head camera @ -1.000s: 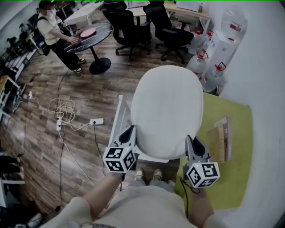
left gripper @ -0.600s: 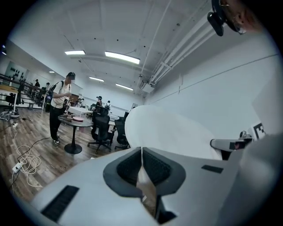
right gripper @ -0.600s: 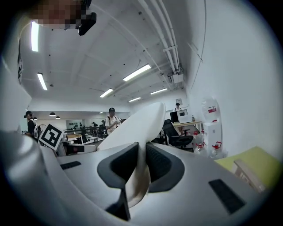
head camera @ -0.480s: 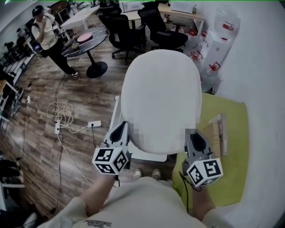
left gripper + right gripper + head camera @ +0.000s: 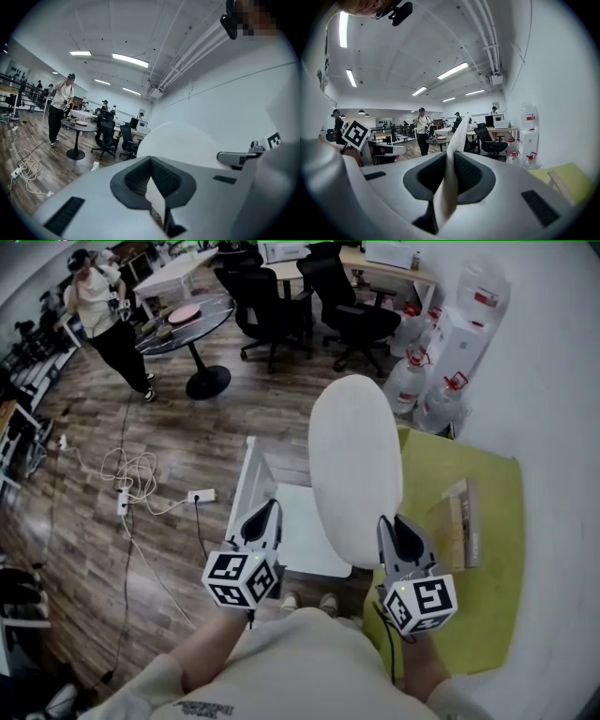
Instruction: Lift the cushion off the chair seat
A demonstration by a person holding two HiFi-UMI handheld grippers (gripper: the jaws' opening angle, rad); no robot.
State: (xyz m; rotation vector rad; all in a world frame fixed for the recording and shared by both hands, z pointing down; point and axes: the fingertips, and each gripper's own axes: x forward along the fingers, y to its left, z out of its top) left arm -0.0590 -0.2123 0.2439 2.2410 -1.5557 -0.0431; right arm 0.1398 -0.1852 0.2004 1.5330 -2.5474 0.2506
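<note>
While both pairs of jaws are closed on its near edge, the white cushion is held tilted above the chair seat, clear of it. The left hand-held gripper pinches the left corner and the right hand-held gripper pinches the right. Two large water jugs stand on the floor by the wall, and their fill cannot be determined. A green mat lies beside the chair.

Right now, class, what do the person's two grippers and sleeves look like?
The left gripper and right gripper match: grey tapering jaws, dark ribbed pads, each carrying a white cube with black square markers. A thin dark cable trails from the right one. Sleeves are pale beige.
</note>
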